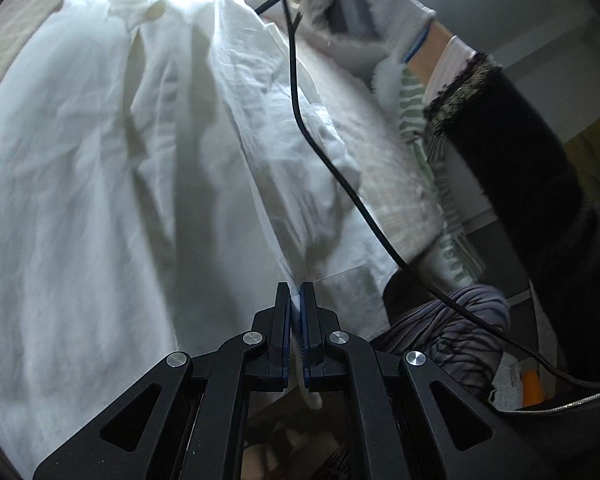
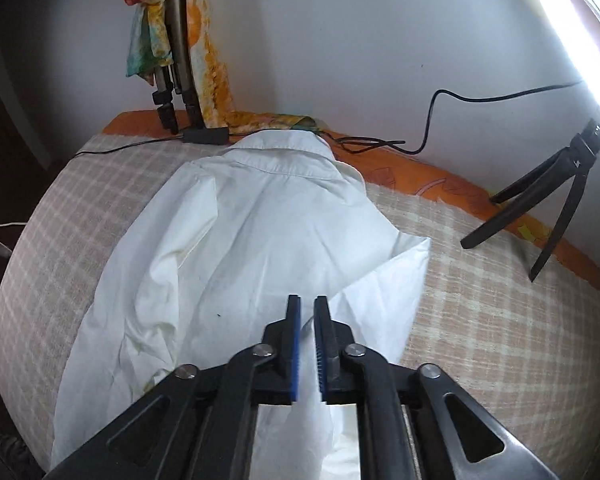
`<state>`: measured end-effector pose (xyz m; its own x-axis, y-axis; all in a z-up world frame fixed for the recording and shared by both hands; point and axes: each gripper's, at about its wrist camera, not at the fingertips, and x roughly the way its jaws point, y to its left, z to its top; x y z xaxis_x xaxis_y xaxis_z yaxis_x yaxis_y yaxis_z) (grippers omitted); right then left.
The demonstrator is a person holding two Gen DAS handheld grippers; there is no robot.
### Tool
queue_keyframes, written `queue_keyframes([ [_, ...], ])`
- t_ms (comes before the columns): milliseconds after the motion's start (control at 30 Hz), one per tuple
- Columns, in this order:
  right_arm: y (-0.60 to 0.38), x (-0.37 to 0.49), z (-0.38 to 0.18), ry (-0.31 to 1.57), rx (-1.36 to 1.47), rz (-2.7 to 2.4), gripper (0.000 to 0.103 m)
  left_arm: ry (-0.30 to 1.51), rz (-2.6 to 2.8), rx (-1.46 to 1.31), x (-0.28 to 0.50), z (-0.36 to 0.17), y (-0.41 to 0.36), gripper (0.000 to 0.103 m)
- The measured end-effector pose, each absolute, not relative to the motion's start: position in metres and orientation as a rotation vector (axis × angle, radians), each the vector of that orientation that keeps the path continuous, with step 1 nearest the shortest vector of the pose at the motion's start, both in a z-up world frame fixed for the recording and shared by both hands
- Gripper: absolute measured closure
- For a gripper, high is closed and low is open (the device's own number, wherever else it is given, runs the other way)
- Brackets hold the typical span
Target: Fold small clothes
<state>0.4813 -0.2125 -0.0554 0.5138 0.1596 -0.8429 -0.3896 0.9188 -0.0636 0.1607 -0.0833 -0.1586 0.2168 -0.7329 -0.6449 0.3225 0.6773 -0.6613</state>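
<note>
A: Left claw [image 1: 295, 300] status?
B: Clamped on an edge of the white shirt [image 1: 100, 184].
A: Right claw [image 2: 307, 312]?
B: Slightly apart above the shirt, which lies on the checked bed cover [image 2: 480, 320]; grip undetermined.

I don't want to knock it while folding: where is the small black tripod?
In the right wrist view the small black tripod stands at the far right on the checked bedspread, by the wall, to the right of the white shirt.
</note>
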Motion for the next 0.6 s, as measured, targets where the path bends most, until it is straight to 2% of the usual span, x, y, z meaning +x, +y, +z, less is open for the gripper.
queue_keyframes([
  [233, -0.291, 0.434, -0.030, 0.891, -0.180, 0.256, 0.074, 1.112, -0.778, -0.398, 0.160, -0.149, -0.093, 0.100],
  [400, -0.343, 0.392, -0.059, 0.946, -0.155, 0.296, 0.071, 1.111, -0.771, -0.396, 0.156, -0.148, -0.093, 0.100],
  [600, -0.323, 0.372, -0.091, 0.951, -0.291, 0.364, 0.070, 1.119, -0.756, -0.401, 0.160, -0.154, -0.094, 0.100],
])
